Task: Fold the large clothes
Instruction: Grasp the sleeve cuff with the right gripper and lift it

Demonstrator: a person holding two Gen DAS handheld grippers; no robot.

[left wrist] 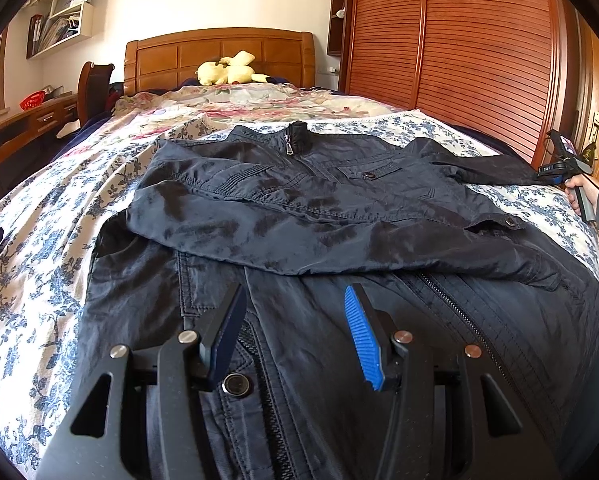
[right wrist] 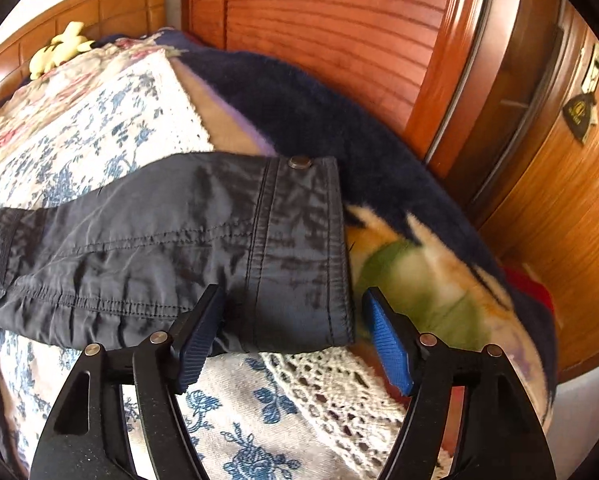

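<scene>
Jacket (left wrist: 319,208) lies crosswise, collar toward headboard (left wrist: 219,54); both jaws open, empty.

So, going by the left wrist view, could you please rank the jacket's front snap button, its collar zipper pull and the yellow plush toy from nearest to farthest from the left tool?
1. Snap button: right by the left tool, beside its left finger.
2. Collar zipper pull: mid-bed, at the jacket's collar.
3. Yellow plush toy: farthest, by the headboard.
</scene>
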